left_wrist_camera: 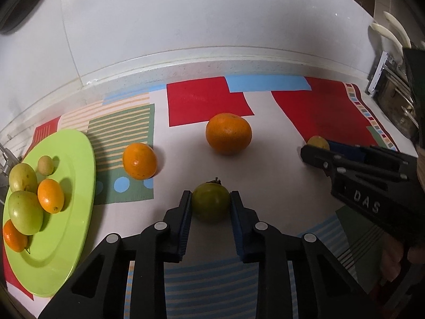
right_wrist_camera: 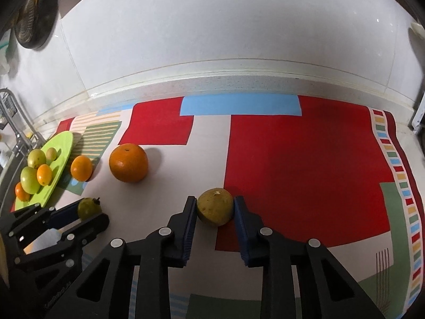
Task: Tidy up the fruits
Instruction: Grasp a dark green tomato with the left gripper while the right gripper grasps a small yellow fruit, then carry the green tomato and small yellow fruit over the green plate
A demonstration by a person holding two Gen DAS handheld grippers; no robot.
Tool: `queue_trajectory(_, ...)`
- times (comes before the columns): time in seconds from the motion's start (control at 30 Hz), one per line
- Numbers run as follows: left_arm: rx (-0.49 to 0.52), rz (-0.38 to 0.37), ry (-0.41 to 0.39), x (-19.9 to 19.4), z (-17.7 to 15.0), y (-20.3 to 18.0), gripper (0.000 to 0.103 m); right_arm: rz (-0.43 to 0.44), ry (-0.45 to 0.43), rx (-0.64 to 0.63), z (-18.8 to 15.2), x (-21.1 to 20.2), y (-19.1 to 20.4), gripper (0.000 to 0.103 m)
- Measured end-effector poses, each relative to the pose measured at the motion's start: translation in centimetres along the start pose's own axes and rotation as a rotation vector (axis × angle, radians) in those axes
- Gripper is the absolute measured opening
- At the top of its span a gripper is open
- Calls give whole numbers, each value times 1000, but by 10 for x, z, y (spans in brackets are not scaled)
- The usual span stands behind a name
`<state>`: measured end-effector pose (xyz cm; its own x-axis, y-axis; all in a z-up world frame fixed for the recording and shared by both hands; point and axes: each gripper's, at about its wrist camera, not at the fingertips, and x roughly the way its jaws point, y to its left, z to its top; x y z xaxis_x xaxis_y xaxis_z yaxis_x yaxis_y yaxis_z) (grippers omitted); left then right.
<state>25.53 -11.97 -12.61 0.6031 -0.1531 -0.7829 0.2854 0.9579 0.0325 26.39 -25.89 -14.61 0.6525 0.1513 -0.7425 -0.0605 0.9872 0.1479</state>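
Desk mat (right_wrist_camera: 305, 159): left gripper (left_wrist_camera: 211, 206) clamps stem-up green fruit (left_wrist_camera: 211, 204); only the right view shows right gripper (right_wrist_camera: 215, 210) clamping yellowish fruit (right_wrist_camera: 215, 209).

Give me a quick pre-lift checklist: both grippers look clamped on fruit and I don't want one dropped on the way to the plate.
1. Left gripper shut on the green fruit, pads on both sides: ok.
2. Right gripper shut on the yellowish fruit: ok.
3. Grip firm enough to lift: cannot tell.
4. Free room on the green plate, which already holds five fruits: ok.
5. Left gripper's way to the plate: small orange sits close to it: not ok.
6. Big orange apart from both grippers: ok.
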Motion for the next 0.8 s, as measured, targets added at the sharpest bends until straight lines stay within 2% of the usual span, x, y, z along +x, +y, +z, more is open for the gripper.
queue_trajectory(0.33, 13, -16, -41, -26, -1, 0, 28, 30, -14, -14, -12, -26, 13, 29)
queue_trajectory(0.8, -15, -25, -107, -85, -24, 11, 28, 56, -79, -43, -26, -87, 43, 29)
